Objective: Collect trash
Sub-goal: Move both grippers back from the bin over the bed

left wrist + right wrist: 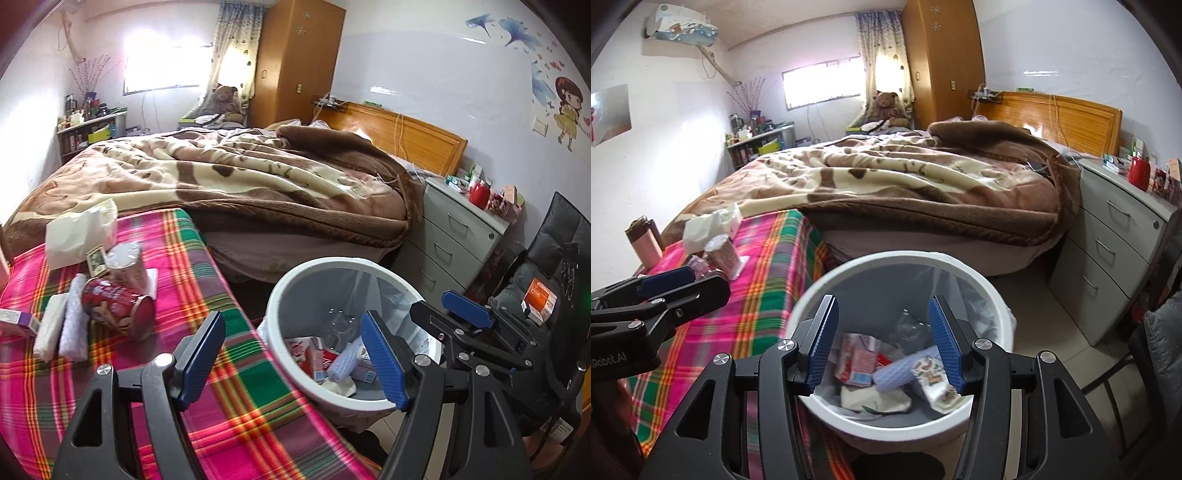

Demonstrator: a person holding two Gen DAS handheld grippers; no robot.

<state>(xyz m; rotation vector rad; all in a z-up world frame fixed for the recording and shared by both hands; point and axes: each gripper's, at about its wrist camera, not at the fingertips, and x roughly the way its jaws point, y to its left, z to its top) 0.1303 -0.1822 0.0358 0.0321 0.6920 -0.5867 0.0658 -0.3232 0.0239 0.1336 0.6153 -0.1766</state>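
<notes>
Bedroom scene viewed along two hand-held tongs, with a white waste bin (964,264) standing on the floor just beside a desk (207,266) covered in a pink and green plaid cloth. Right tongs (884,345) hover directly over the bin mouth, jaws parted and empty. Below them, inside the bin, lie a red and white carton (858,360), a pale ribbed roll (899,371) and a patterned packet (932,378). Left tongs (291,356) hang over the desk's near edge beside the bin, jaws wide apart, nothing between them.

More trash waits on the desk: a red can (118,308) lying on its side, two folded white cloths (62,325) just beside it, a wrapped cup (127,264) behind it, and a crumpled white bag (79,234) at the far end.

The next pickup looks like the left tongs' job. A good approach would come in low across the plaid cloth, close on the can across its round body so it cannot roll away, then lift it well clear of the bin rim before letting go.

Open room is tight. The desk edge nearly touches the bin, a bed with a brown blanket (905,181) blocks the far side, and grey drawers (1108,254) and a dark chair (550,280) crowd the right
</notes>
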